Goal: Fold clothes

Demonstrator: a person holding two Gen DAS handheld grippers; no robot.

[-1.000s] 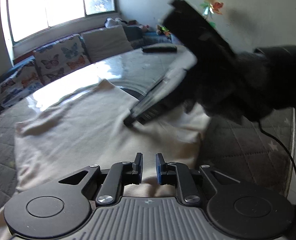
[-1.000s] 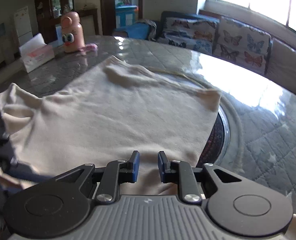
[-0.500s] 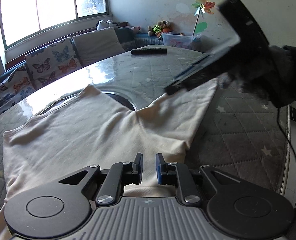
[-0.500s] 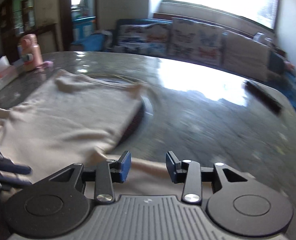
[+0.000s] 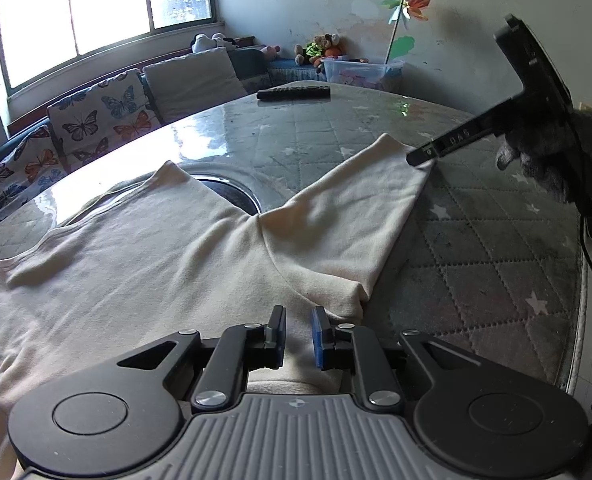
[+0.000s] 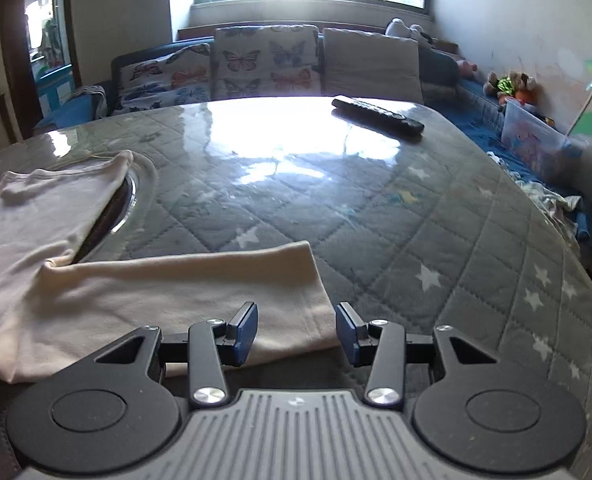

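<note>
1. On the quilted surface (image 6: 376,216), the cream shirt (image 5: 136,264) lies flat, sleeve toward two o'clock.
2. Left tongs (image 5: 298,336): clenched on shirt fabric.
3. Right tongs (image 6: 296,332): just opened, released over the sleeve end.

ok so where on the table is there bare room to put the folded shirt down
Best bare patch: the quilted table cover between the cream shirt's sleeve and the remote by the far edge. Also free is the strip right of the sleeve, towards the near table edge. Crowded: the left side, where the shirt body lies spread over the round inset.
</note>
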